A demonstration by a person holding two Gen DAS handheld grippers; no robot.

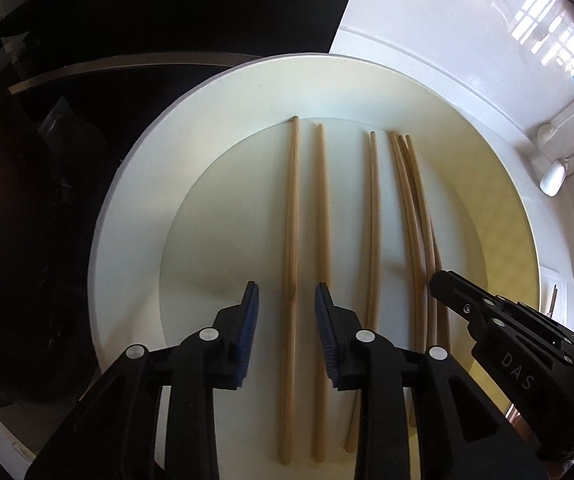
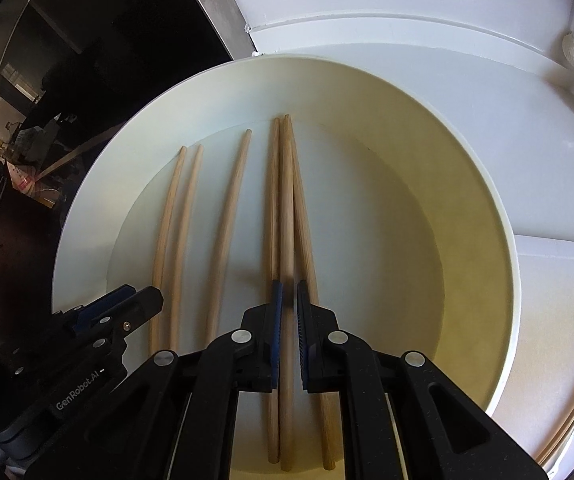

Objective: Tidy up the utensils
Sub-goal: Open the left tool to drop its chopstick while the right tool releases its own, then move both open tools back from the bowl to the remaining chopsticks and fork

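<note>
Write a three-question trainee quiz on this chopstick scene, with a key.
1. How many chopsticks lie on the plate?
2. True or false: the left gripper is shut on a chopstick.
3. The right gripper is: A open above the plate; B shut on a chopstick; C shut on nothing.

Key: 1. Six. 2. False: its jaws stand open, with a chopstick lying between them. 3. B.
</note>
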